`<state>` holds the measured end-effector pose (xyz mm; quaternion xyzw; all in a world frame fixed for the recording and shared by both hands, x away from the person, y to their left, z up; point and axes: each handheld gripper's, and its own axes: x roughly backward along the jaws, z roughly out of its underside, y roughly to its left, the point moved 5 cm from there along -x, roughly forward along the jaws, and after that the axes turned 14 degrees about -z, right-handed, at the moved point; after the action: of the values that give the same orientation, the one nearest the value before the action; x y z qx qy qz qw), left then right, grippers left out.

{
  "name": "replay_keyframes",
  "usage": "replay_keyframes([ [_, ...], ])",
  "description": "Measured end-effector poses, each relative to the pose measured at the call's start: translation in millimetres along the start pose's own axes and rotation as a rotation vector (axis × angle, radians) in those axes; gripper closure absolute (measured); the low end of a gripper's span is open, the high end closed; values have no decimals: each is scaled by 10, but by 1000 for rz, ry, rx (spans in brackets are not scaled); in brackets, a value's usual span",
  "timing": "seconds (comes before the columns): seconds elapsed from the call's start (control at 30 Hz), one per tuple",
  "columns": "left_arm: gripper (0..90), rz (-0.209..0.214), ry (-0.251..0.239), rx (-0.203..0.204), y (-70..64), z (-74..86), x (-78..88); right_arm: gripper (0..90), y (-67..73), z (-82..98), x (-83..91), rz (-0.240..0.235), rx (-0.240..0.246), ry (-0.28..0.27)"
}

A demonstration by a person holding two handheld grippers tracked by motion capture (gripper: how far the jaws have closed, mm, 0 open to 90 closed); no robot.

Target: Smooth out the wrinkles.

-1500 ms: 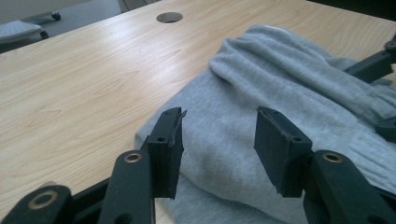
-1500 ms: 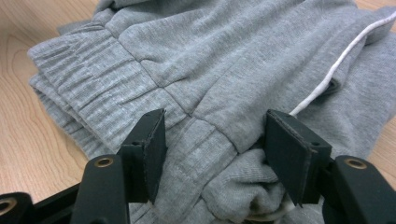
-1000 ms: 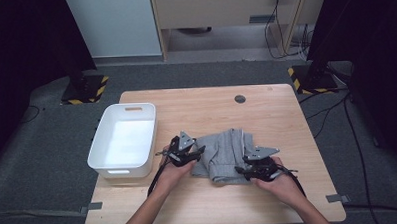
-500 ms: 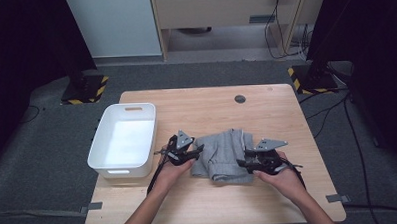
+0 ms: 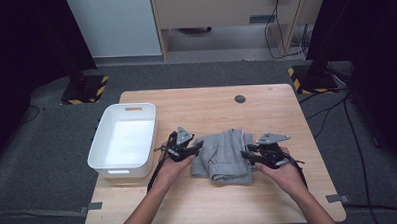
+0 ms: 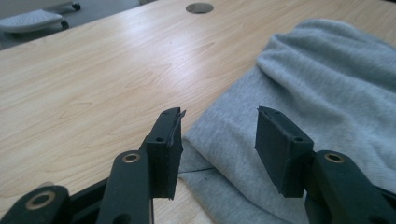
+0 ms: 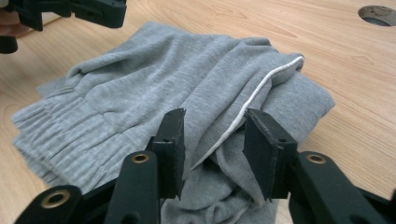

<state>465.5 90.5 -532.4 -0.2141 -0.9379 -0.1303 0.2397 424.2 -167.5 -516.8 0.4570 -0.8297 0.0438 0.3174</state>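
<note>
White bin [image 5: 123,140] sits left on the table [image 5: 216,111], nothing in it. Grey garment [image 5: 222,153] lies folded beside it. Left gripper [image 5: 195,148] and right gripper [image 5: 248,155] flank the garment, jaws spread.

I work at a light wooden table [image 5: 206,106] standing on dark grey carpet [image 5: 47,142]. Beyond it I note a white panel [image 5: 111,25], a wooden cabinet [image 5: 223,8], and yellow-black striped bases [image 5: 83,91].

One grey garment [image 5: 224,155], one white bin [image 5: 123,140], and two hand-held grippers, left [image 5: 193,147] and right [image 5: 249,156].
</note>
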Motion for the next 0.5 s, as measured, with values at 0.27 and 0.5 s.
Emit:
replay_keyframes([
  [0.27, 511, 8, 22, -12, -35, 61, -41, 634, -156, -128, -44, 24, -25, -12],
  [0.5, 502, 4, 36, 5, -17, 108, -120, 610, -273, -199, -193, 35, -59, -1],
])
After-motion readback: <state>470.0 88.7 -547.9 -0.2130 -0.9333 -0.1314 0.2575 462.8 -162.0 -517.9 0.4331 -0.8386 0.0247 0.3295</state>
